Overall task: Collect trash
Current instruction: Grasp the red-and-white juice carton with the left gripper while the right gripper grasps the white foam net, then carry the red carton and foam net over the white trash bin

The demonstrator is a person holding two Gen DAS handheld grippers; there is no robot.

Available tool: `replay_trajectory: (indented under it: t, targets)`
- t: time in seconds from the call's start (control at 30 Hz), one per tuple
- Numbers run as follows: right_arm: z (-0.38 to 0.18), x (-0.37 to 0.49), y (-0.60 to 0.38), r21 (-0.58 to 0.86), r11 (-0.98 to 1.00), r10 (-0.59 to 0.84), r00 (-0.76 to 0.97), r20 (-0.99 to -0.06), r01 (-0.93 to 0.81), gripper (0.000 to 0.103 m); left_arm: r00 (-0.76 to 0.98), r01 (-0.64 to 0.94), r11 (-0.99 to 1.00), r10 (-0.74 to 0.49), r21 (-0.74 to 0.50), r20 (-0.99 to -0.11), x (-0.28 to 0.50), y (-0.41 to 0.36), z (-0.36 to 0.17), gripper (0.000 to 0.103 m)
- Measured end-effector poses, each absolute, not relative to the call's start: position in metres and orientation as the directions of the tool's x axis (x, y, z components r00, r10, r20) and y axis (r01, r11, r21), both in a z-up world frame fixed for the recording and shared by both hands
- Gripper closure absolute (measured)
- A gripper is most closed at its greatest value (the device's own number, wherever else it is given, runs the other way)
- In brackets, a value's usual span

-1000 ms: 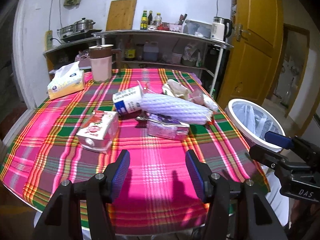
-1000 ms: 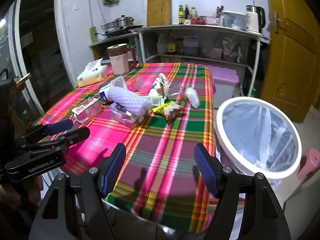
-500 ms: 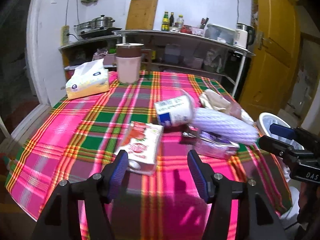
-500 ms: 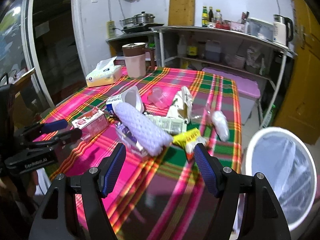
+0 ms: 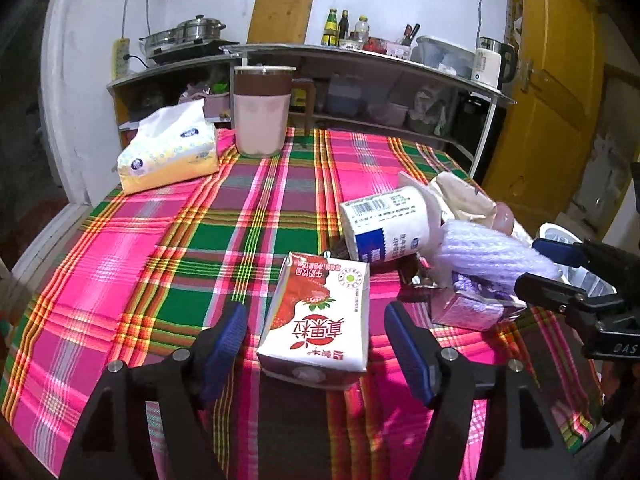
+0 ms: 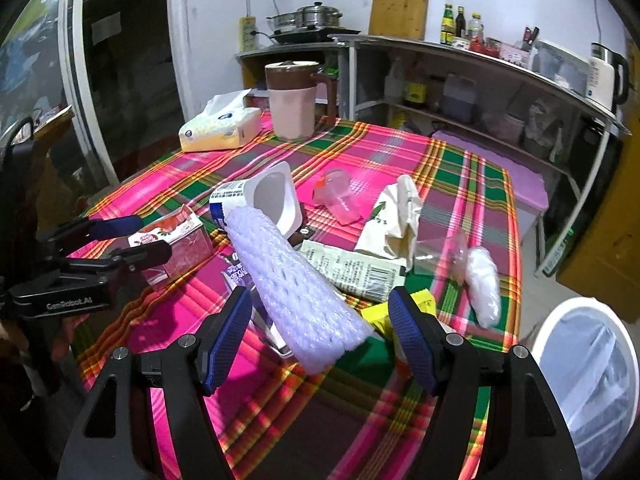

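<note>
A strawberry milk carton (image 5: 320,312) lies flat on the plaid tablecloth (image 5: 248,216). My left gripper (image 5: 316,344) straddles its near end, jaws opening, pads clear of it. Behind it lie a tipped yoghurt cup (image 5: 388,224), a white foam net sleeve (image 5: 492,256) and a purple carton (image 5: 468,308). My right gripper (image 6: 320,338) stands open around the near end of the foam net sleeve (image 6: 296,280) without touching it. A paper bag (image 6: 396,220), a yellow wrapper (image 6: 380,312) and a clear plastic cup (image 6: 336,196) lie nearby.
A white lined bin (image 6: 588,380) stands off the table's right edge. At the far end of the table sit a tissue pack (image 5: 168,156) and a pink jug (image 5: 262,112). Behind them runs a loaded metal shelf (image 5: 360,56), with a yellow door (image 5: 556,92) at right.
Both grippers have moved in over the table toward the trash pile. The left one's jaws have widened and now flank the milk carton; the right one swung away from the bin to the foam sleeve.
</note>
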State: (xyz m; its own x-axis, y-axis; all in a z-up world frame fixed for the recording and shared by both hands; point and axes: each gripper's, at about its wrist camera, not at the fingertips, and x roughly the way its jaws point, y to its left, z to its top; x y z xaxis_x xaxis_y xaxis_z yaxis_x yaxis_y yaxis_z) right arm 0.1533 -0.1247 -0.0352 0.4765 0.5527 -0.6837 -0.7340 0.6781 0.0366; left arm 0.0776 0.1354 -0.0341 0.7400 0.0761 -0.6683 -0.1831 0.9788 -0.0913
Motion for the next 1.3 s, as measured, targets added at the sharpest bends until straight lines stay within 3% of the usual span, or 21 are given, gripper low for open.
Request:
replay_trajectory:
  t: [0.07,0.23,0.33,0.37,0.83,1.3]
  targets:
    - [-0.036,0.154,-0.122,0.039,0.675,0.553,0.470,-0.689,-0.737,0.034,0.730,-0.183,0.979,0.072,-0.093,-0.679,0.080,0.137,-0.038,0.032]
    - [-0.038,0.154,-0.121,0.064,0.673,0.555,0.446,-0.702,-0.737,0.062,0.720,-0.185,0.976,0.056,-0.114,-0.691,0.079,0.139,-0.045,0.033]
    - [-0.037,0.151,-0.123,0.078,0.676,0.561,0.444,-0.698,-0.733,0.070,0.719,-0.182,0.977,0.055,-0.112,-0.693,0.078,0.137,-0.046,0.047]
    - [-0.037,0.151,-0.124,0.084,0.676,0.565,0.442,-0.697,-0.732,0.072,0.717,-0.184,0.977,0.060,-0.105,-0.695,0.077,0.136,-0.046,0.047]
    - [-0.024,0.126,-0.149,0.144,0.690,0.603,0.453,-0.657,-0.709,0.075,0.736,-0.218,0.973,0.116,-0.072,-0.667,0.055,0.108,-0.026,0.048]
    - [-0.011,0.114,-0.219,0.173,0.784,0.557,0.552,-0.620,-0.597,0.075,0.776,-0.093,0.992,0.015,-0.090,-0.631,0.063,0.046,0.007,0.048]
